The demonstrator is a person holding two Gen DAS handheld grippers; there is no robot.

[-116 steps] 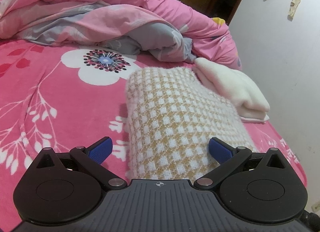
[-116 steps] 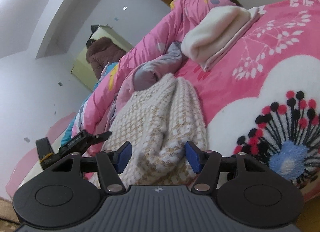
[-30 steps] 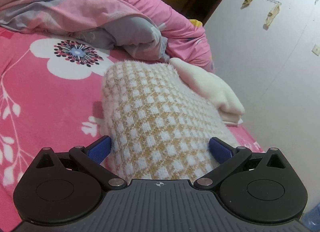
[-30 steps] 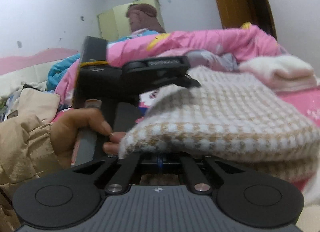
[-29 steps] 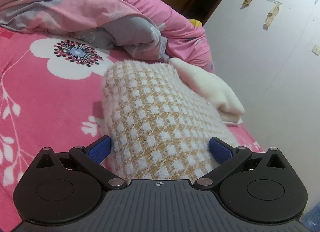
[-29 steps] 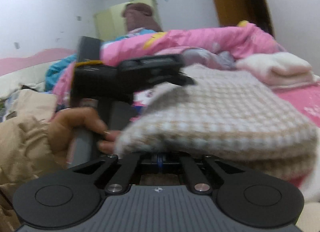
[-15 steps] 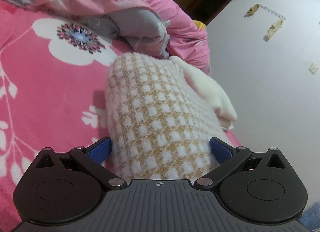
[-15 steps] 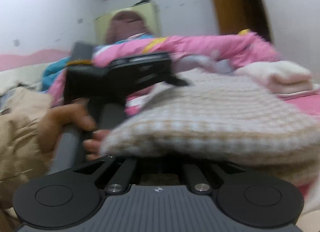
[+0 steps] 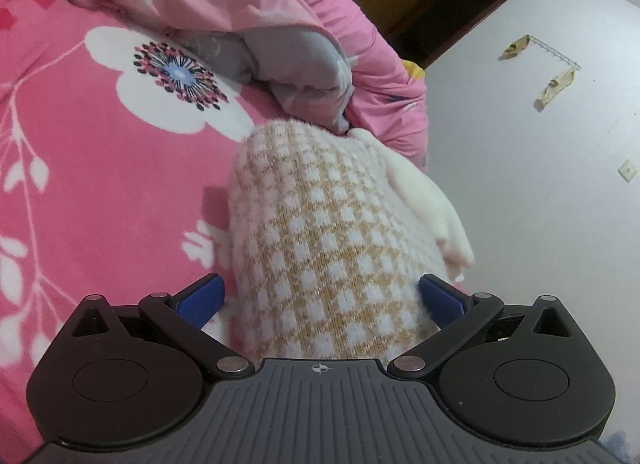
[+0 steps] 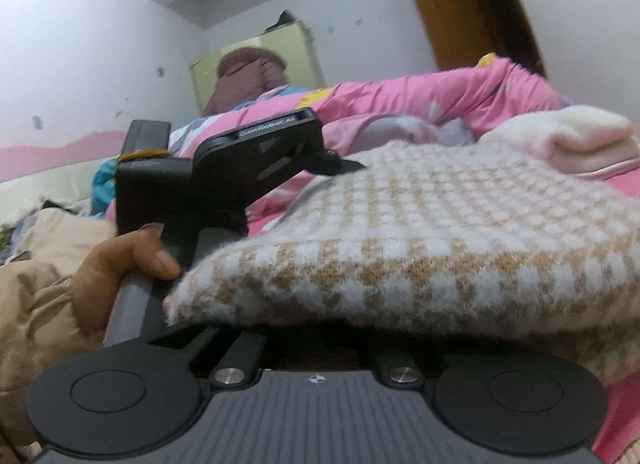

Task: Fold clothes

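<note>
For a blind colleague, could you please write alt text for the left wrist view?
A folded beige-and-white checked knit sweater lies on a pink floral bedsheet, between the open blue-padded fingers of the left gripper. Beyond it sit a folded cream garment and a bunched pink-and-grey duvet.

Fuzzy tan-and-white checked knit sweater (image 9: 320, 248), folded into a thick bundle, lying on pink floral bedsheet (image 9: 100, 168), far end touching folded cream garment (image 9: 432, 208).

Checked sweater (image 9: 320, 248) between spread jaws — cream garment (image 9: 424, 204) beside it.
</note>
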